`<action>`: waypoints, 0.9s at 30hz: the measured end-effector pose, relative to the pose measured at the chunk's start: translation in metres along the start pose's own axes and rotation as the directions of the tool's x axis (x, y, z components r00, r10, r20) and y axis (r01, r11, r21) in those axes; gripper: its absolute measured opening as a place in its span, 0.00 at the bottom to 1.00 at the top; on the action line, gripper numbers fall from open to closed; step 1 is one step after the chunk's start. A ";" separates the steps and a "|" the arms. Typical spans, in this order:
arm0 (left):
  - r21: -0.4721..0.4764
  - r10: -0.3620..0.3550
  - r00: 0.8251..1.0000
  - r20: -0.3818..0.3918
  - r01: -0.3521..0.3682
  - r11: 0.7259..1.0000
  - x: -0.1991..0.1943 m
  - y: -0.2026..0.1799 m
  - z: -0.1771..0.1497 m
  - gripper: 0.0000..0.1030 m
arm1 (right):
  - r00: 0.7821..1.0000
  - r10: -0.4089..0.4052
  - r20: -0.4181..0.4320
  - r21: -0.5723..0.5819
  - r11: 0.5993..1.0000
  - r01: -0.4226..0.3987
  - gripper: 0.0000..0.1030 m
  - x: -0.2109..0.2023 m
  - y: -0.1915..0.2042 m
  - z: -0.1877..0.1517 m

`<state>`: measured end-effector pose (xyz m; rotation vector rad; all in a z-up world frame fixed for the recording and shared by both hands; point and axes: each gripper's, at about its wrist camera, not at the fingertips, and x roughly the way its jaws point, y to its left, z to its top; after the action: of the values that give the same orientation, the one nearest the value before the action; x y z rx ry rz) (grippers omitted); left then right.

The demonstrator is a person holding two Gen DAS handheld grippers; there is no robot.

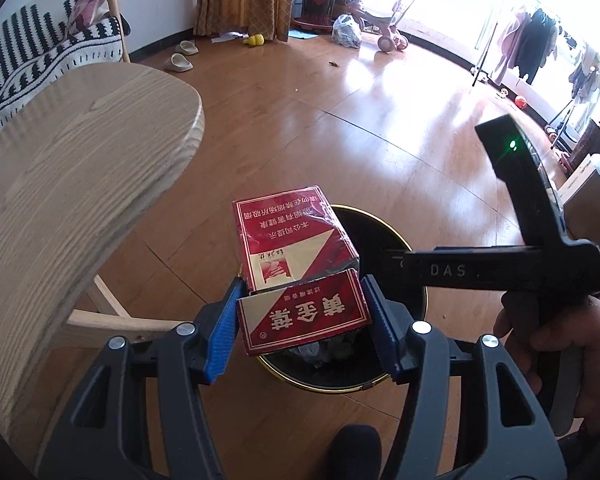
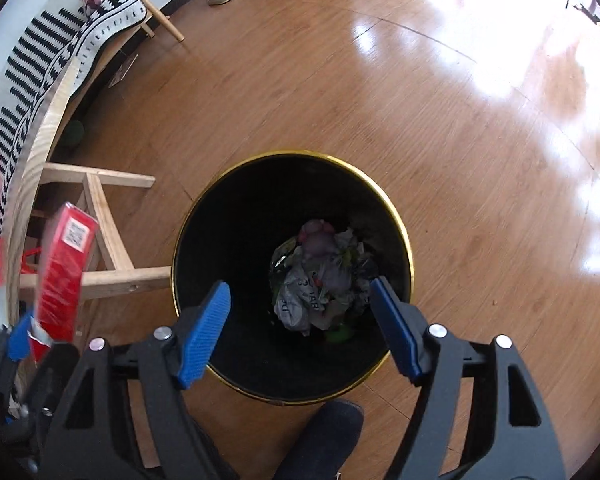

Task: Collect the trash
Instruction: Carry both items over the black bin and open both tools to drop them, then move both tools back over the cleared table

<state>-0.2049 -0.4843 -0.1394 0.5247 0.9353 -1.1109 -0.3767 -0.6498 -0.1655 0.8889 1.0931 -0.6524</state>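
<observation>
My left gripper (image 1: 302, 292) is shut on a red cigarette pack (image 1: 296, 240) whose lid flap hangs open; both blue pads press its sides. The pack hangs over the near rim of a black bin with a gold rim (image 1: 374, 236). In the right wrist view, my right gripper (image 2: 300, 284) stands open straight above the bin (image 2: 396, 216), with nothing between its pads. Crumpled wrappers and bags (image 2: 320, 280) lie at the bin's bottom. The red pack (image 2: 66, 264) shows at the left edge of that view, beside the bin.
A light wooden table (image 1: 80, 160) stands left of the bin, its legs (image 2: 108, 236) close to the rim. Behind it is a striped bench (image 1: 28, 52). A dark shoe (image 2: 320, 436) is at the bin's near side. Slippers (image 1: 178, 62) and a toy tricycle (image 1: 388, 36) lie farther off.
</observation>
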 end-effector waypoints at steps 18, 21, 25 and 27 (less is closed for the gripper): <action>0.012 -0.090 0.995 -0.039 0.091 0.996 0.024 -0.003 -0.004 0.83 | 0.995 -0.006 0.098 0.091 0.996 -0.002 0.75 -0.031 -0.013 0.003; -0.003 -0.080 0.996 -0.034 0.080 0.997 0.017 0.002 -0.002 0.90 | 0.994 -0.009 0.106 0.082 0.997 0.000 0.77 -0.036 -0.006 0.004; -0.040 -0.053 0.999 -0.003 0.052 0.998 -0.003 0.018 -0.001 0.92 | 0.990 -0.021 0.138 0.059 0.998 0.013 0.80 -0.049 0.011 0.005; -0.068 -0.038 0.999 0.024 0.039 0.997 -0.019 0.031 -0.001 0.93 | 0.986 -0.024 0.163 0.038 0.999 0.018 0.81 -0.058 0.025 0.005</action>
<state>-0.1796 -0.4622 -0.1262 0.4390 0.9638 -1.1132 -0.3734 -0.6405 -0.1030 0.8409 0.9473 -0.7509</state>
